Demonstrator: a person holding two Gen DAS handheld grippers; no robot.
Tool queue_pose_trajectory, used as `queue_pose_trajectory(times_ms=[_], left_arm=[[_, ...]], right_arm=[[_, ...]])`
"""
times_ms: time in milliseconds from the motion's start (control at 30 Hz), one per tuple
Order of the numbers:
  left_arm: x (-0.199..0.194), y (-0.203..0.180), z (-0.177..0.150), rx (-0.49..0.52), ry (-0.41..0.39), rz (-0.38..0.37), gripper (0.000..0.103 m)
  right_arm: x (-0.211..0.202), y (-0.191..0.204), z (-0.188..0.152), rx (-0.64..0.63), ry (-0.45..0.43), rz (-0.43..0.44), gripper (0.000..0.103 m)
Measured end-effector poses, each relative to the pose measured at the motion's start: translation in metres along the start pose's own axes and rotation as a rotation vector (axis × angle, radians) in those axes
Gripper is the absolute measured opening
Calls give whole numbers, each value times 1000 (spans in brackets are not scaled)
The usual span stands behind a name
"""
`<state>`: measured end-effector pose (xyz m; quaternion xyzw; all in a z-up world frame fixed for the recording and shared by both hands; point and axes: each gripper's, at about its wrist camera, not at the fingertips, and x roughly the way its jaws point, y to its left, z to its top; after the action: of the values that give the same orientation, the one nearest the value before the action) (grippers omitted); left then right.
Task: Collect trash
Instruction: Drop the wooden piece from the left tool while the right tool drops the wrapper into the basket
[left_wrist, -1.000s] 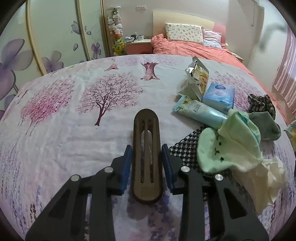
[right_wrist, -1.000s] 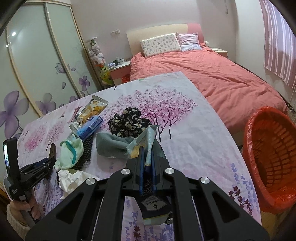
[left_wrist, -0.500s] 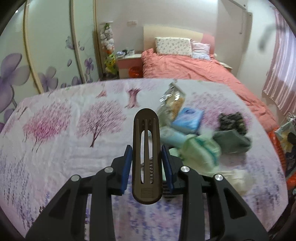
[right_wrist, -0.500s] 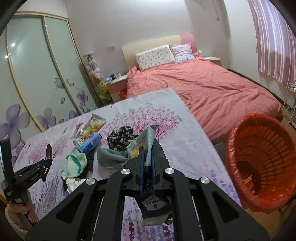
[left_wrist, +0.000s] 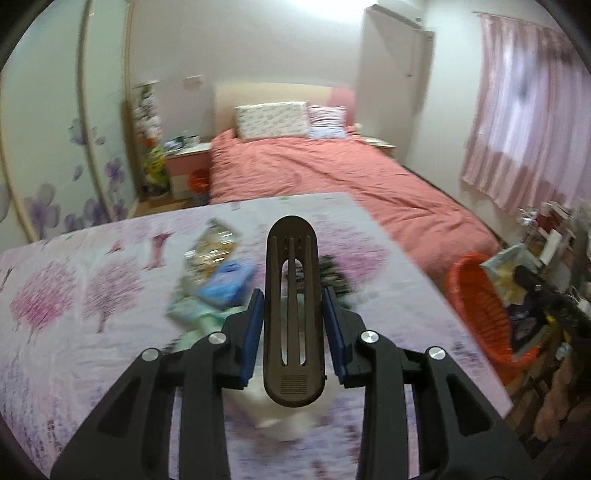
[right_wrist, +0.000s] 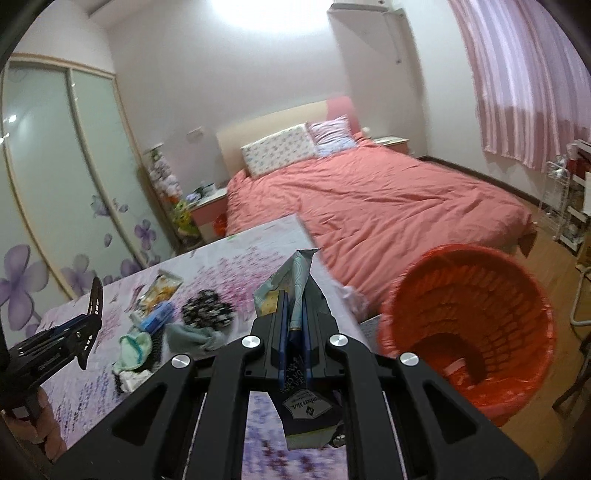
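We carry two pieces of trash toward the orange basket (right_wrist: 469, 328), which stands on the floor just off the bench's (right_wrist: 221, 266) far right corner, near the pink bed (right_wrist: 369, 206). The crumpled wrapper (right_wrist: 299, 280), pale blue-green with a dark printed lower part, sticks up and hangs down through the right gripper (right_wrist: 293, 332), whose pads are pressed together on it. The left gripper (left_wrist: 293, 332) pinches a dark brown slotted plastic piece (left_wrist: 293, 314), long and rounded at both ends, between its blue pads, above the bench.

The wrapper is thin and floppy, so we judge that a release short of the rim could let it flutter onto the floor or back onto the bench. The stiff brown piece is gripped only at its sides; a quick swing could twist it loose, and it might strike the basket rim and bounce out. Socks (right_wrist: 192, 338), a blue packet (right_wrist: 157, 317) and a snack bag (right_wrist: 160, 290) lie on the bench; we should not sweep clothing in with the rubbish.
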<state>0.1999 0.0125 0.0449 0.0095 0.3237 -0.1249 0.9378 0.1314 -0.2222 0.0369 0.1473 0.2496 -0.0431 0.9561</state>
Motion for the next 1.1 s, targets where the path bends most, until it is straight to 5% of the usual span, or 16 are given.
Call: queue_pose_trajectory(times_ms=[500, 1100], left_arm=[[35, -161, 6, 145, 33, -306, 32], [123, -268, -13, 254, 170, -408, 33]], right_arm=[[3, -93, 8, 154, -55, -148, 7], [31, -164, 5, 328, -30, -194, 8]])
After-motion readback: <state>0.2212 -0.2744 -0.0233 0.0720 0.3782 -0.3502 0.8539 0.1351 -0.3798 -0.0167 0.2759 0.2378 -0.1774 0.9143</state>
